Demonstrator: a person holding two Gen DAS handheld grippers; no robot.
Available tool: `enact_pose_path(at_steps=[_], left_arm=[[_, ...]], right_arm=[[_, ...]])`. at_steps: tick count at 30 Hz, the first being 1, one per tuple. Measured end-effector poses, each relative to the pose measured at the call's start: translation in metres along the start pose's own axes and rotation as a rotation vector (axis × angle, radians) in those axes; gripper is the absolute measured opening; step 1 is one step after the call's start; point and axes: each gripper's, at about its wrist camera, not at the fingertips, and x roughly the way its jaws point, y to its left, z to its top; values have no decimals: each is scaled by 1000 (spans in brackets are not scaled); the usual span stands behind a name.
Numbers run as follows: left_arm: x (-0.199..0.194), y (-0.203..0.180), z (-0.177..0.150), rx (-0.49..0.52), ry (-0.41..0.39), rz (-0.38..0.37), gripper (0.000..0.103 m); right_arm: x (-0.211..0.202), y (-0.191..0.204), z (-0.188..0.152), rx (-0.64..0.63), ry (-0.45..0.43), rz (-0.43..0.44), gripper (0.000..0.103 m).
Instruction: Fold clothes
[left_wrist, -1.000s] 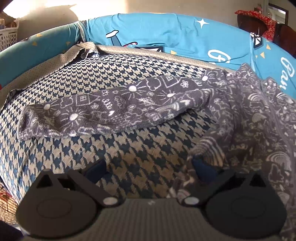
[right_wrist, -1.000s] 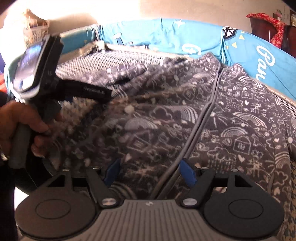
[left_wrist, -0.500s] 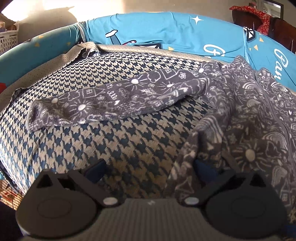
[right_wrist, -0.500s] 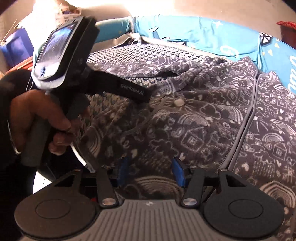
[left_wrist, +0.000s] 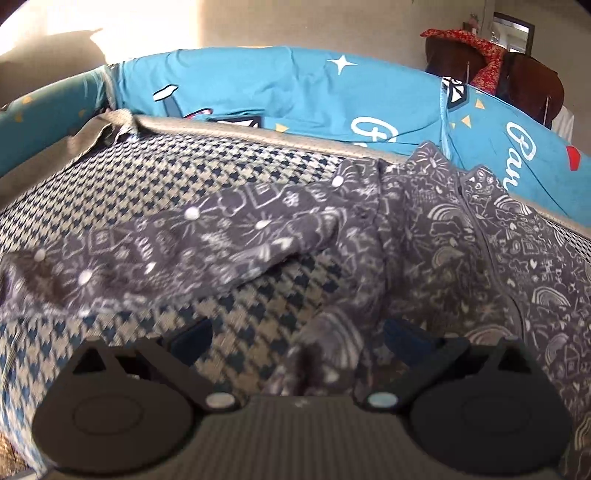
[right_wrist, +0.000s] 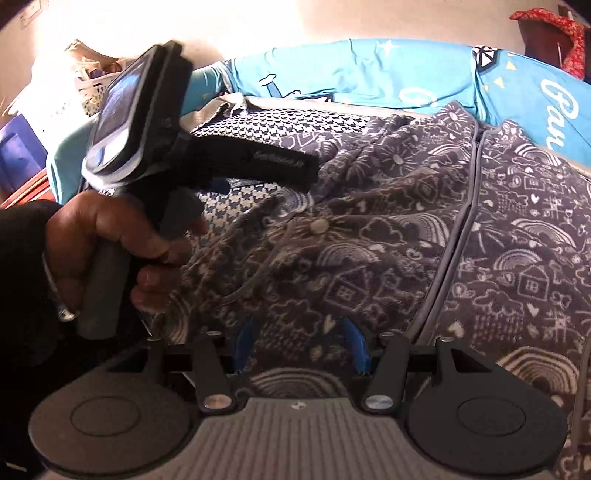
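Observation:
A dark grey fleece jacket (right_wrist: 388, 236) with white doodle print lies zip-up on the houndstooth bed cover (left_wrist: 236, 173). Its left sleeve (left_wrist: 177, 251) stretches out to the left across the cover. My left gripper (left_wrist: 299, 341) is open and wide, low over the jacket's left bottom edge; a fold of that edge (left_wrist: 328, 343) rises between its fingers without being pinched. My right gripper (right_wrist: 299, 343) sits over the bottom hem left of the zip (right_wrist: 458, 229), jaws half apart, cloth lying flat between the blue pads (right_wrist: 243, 341). A hand (right_wrist: 110, 236) holds the left gripper's handle.
Teal printed pillows (left_wrist: 295, 88) line the far edge of the bed. A white basket (right_wrist: 92, 92) and a blue box (right_wrist: 18, 151) stand off the bed's left side. Dark furniture with a red cloth (left_wrist: 487, 55) stands at the far right.
The left gripper has shifted right and forward, so the jacket's edge now lies between its fingers. The right gripper's jaws have narrowed over the hem, and that view has swung left.

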Motion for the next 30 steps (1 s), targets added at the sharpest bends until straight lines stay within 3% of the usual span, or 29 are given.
enact_pose_path(at_steps=[5, 11, 17, 25, 30], left_arm=[[21, -15, 11, 23, 7, 6, 103], [52, -15, 17, 75, 29, 115, 103], [62, -17, 17, 161, -2, 141, 103], [60, -10, 18, 141, -16, 130, 103], [63, -6, 22, 123, -15, 128, 103]], right_arm=[[-1, -8, 3, 33, -12, -8, 54], [-2, -19, 6, 78, -25, -21, 54], [-3, -20, 9, 87, -49, -7, 54], [11, -17, 26, 77, -116, 20, 54], [45, -17, 31, 79, -32, 19, 54]])
